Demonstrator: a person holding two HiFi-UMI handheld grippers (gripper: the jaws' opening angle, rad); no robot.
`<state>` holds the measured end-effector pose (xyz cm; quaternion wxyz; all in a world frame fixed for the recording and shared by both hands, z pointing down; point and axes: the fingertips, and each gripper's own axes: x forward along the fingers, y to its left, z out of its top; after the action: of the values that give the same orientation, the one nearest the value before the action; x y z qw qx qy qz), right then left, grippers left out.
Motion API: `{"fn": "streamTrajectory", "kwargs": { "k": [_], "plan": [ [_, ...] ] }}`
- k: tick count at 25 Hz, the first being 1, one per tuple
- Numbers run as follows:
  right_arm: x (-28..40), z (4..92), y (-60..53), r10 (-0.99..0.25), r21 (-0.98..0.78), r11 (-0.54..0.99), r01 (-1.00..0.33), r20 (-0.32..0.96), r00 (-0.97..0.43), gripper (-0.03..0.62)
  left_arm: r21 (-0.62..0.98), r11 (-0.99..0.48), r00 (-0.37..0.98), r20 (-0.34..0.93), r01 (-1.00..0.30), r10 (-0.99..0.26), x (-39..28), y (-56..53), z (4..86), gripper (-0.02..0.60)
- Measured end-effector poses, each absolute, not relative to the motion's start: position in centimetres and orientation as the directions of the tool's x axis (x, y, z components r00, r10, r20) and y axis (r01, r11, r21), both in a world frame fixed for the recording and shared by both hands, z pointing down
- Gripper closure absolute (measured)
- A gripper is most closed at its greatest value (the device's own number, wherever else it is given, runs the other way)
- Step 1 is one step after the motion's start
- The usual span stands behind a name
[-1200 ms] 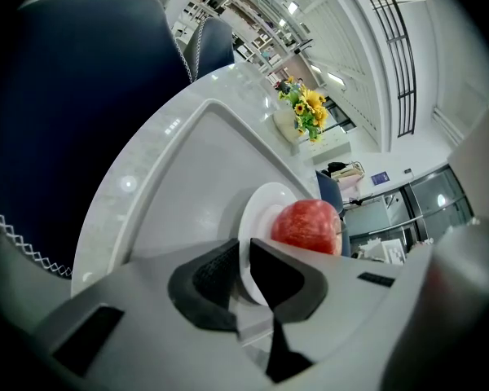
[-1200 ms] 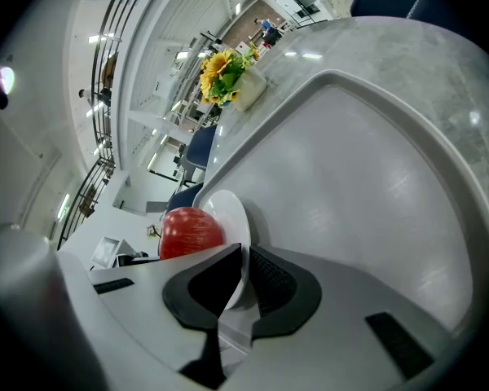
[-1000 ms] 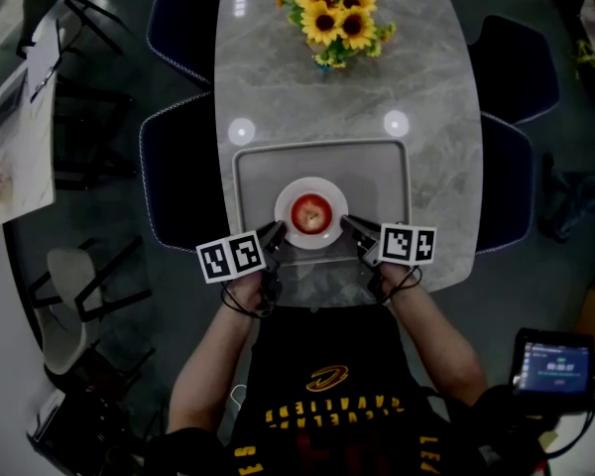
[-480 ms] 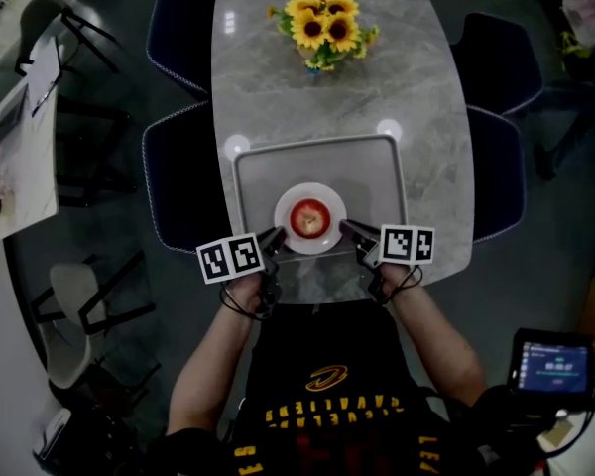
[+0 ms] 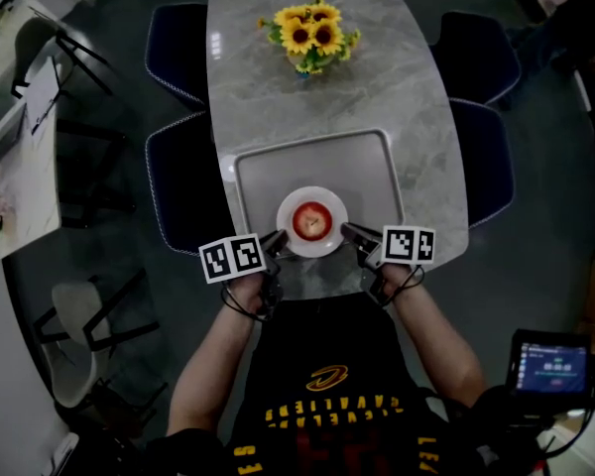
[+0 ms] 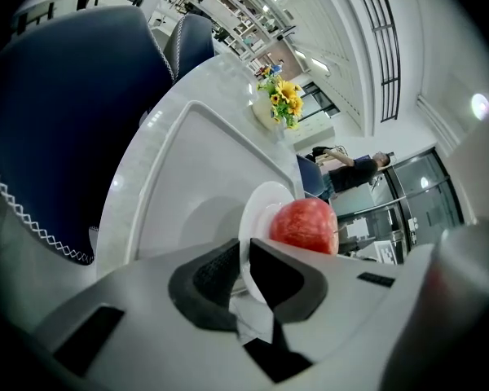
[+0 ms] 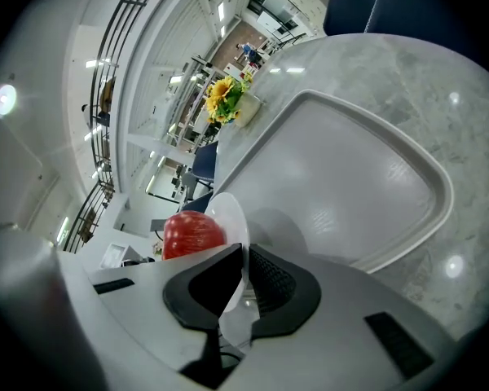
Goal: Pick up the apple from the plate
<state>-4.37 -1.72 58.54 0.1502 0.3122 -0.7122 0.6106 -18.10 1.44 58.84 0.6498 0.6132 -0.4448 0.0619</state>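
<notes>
A red apple (image 5: 311, 220) lies on a small white plate (image 5: 327, 244) over the near part of a grey tray (image 5: 278, 172). My left gripper (image 5: 275, 240) is shut on the plate's left rim, and my right gripper (image 5: 349, 232) is shut on its right rim. In the left gripper view the plate's rim (image 6: 251, 218) runs between the pads of my left gripper (image 6: 244, 271), with the apple (image 6: 304, 225) just beyond. In the right gripper view the rim (image 7: 235, 218) is pinched by my right gripper (image 7: 244, 279), and the apple (image 7: 193, 233) sits on the plate's far side. The plate casts a shadow on the tray (image 7: 350, 177).
A vase of sunflowers (image 5: 305, 33) stands at the far end of the marble table (image 5: 416, 97). Dark blue chairs (image 5: 183, 181) (image 5: 481, 157) flank the table on both sides. A small screen (image 5: 553, 365) glows at the lower right, beside the person's arm.
Both grippers have risen a little, carrying the plate and apple up off the tray and slightly toward the person. The grip on both rims is unchanged.
</notes>
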Motion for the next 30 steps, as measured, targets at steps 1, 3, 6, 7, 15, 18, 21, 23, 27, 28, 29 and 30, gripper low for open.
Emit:
{"fn": "streamTrajectory", "kwargs": {
  "k": [1,3,6,7,15,18,21,23,27,28,29,30],
  "plan": [
    [-4.2,58.5,-1.9,-0.266,-0.778,0.056,-0.625,0.592,-0.761,0.559,0.745,0.238,0.601,0.651,-0.623,-0.464,-17.9,1.2,58.7,0.540],
    [-3.8,58.3,-2.2,-0.272,-0.783,0.048,-0.620,0.587,-0.763,0.559,0.749,0.234,0.607,0.647,-0.620,-0.462,-17.6,0.7,58.5,0.541],
    [-3.2,58.1,-2.3,-0.284,-0.789,0.031,-0.614,0.582,-0.762,0.559,0.754,0.227,0.617,0.642,-0.617,-0.455,-17.1,0.3,58.2,0.541],
    [-2.9,58.1,-2.3,-0.289,-0.790,0.025,-0.613,0.582,-0.761,0.559,0.756,0.225,0.622,0.640,-0.615,-0.451,-16.9,0.2,58.2,0.543],
    [0.7,57.6,-2.4,-0.317,-0.802,0.005,-0.597,0.565,-0.762,0.559,0.758,0.201,0.641,0.639,-0.621,-0.426,-13.3,-0.3,57.6,0.543],
    [1.9,57.5,-2.5,-0.313,-0.807,0.006,-0.590,0.559,-0.768,0.560,0.758,0.204,0.639,0.639,-0.620,-0.429,-12.1,-0.5,57.5,0.543],
    [3.5,57.6,-3.2,-0.313,-0.808,0.015,-0.589,0.555,-0.770,0.561,0.757,0.211,0.635,0.639,-0.618,-0.434,-10.5,-1.0,57.8,0.543],
    [4.2,57.5,-2.8,-0.314,-0.809,0.014,-0.588,0.554,-0.771,0.562,0.758,0.215,0.635,0.639,-0.616,-0.434,-9.7,-0.4,57.8,0.543],
    [5.4,57.5,-2.3,-0.314,-0.808,0.016,-0.589,0.555,-0.770,0.562,0.758,0.217,0.634,0.639,-0.615,-0.436,-8.5,0.3,57.7,0.543],
    [5.6,57.6,-2.3,-0.314,-0.808,0.017,-0.590,0.555,-0.770,0.562,0.758,0.216,0.633,0.638,-0.615,-0.438,-8.3,0.3,57.7,0.543],
    [5.9,57.7,-2.2,-0.315,-0.807,0.018,-0.590,0.555,-0.770,0.562,0.758,0.216,0.632,0.638,-0.615,-0.440,-8.0,0.3,57.8,0.543],
    [6.3,57.7,-2.2,-0.315,-0.807,0.020,-0.590,0.555,-0.770,0.562,0.758,0.215,0.632,0.638,-0.615,-0.440,-7.7,0.4,57.9,0.543]
  ]
}}
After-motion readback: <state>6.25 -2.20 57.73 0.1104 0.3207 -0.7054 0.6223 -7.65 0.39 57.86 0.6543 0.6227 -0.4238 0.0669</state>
